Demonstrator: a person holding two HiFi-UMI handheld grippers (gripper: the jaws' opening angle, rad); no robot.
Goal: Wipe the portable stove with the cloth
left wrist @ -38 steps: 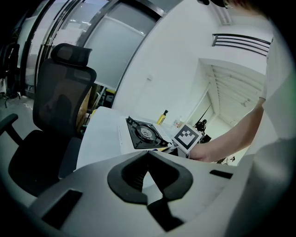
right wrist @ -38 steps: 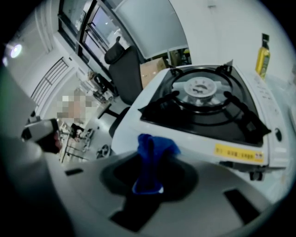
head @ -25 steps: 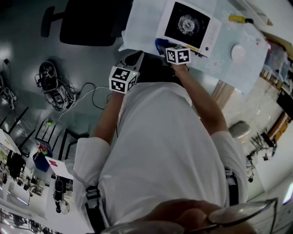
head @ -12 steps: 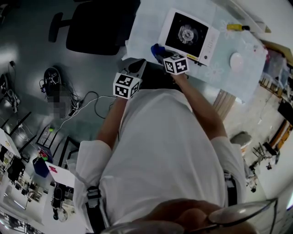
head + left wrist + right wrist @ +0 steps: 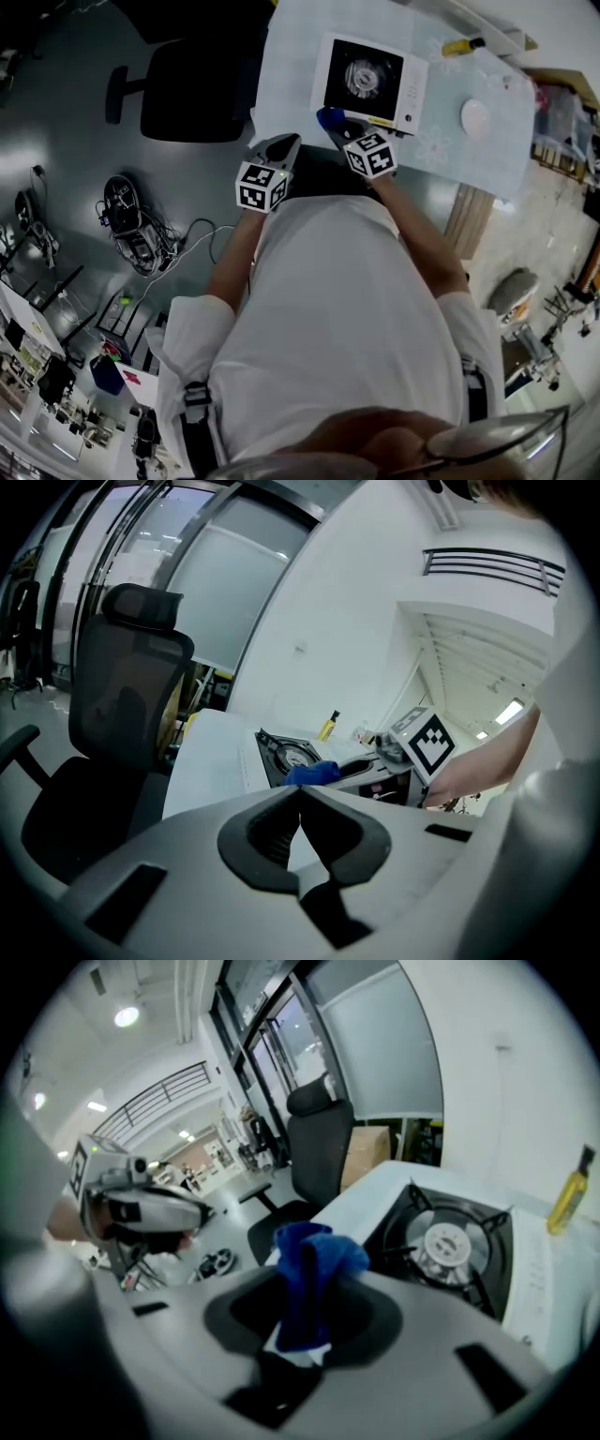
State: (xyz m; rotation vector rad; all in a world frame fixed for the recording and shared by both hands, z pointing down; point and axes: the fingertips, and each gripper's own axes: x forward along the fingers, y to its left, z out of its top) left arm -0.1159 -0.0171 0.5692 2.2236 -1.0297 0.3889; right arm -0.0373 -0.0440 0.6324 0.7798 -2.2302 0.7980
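Right tongs [image 5: 335, 127] are clenched on the blue cloth [image 5: 315, 1265]; a bunched wad sticks out past the tips, facing the portable stove [image 5: 366, 80]. Left tongs [image 5: 300, 805] are closed with nothing in them, held off the table's [image 5: 286, 56] near edge and clear of everything. The stove sits flat on the table just ahead of the cloth, burner [image 5: 450, 1238] and pan supports on top, control strip on its right. I'd say the cloth hasn't made contact yet, so this is the approach. To do it well: come down on the flat top plate, not on the pan supports, which would likely snag the wad; press cloth only so the tong tips don't scrape metal; take long strokes round the burner and along the rim. The stove looks light and could slide, so bracing a corner with the left tongs seems sensible. Hard to tell: any dirt on the dark top, how much cloth is inside the grip, and whether the wad touches the table. The person's torso hides the table's near edge in the head view, and the stove's far side is hidden in both gripper views.
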